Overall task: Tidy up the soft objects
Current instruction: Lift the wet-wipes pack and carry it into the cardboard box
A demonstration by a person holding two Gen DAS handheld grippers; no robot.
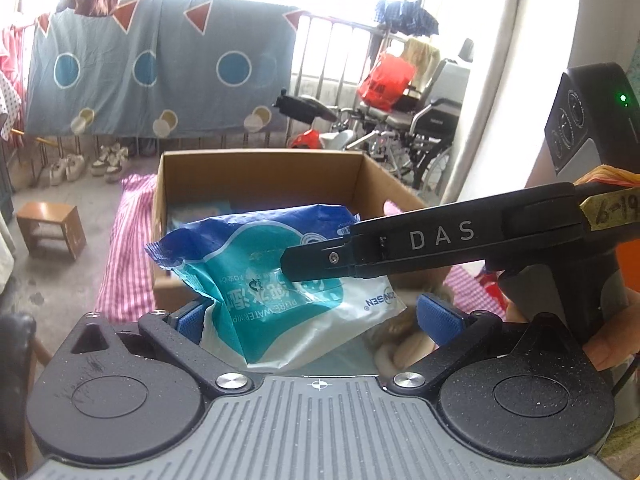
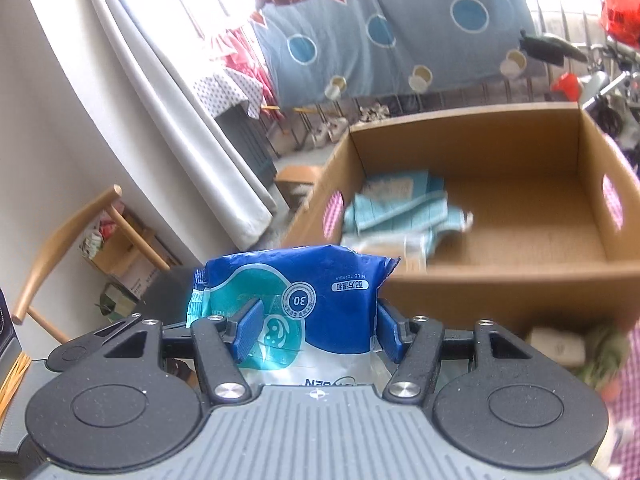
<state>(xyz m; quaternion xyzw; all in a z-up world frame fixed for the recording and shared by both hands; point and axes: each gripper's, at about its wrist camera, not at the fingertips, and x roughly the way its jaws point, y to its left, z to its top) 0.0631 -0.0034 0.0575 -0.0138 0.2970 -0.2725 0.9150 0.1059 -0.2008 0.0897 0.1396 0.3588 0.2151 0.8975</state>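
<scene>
A blue and teal pack of wet wipes sits between the blue pads of my right gripper, which is shut on it. In the left wrist view the same pack hangs in front of an open cardboard box, with the right gripper's black finger across it. My left gripper is open; the pack's lower end hangs between its pads without being clamped. The box holds a folded light-blue cloth. A beige soft thing lies under the left gripper.
The box stands on a pink checked cloth. A small wooden stool is on the floor to the left. A wheelchair and a blue hanging sheet are behind. A wooden chair stands by the curtain.
</scene>
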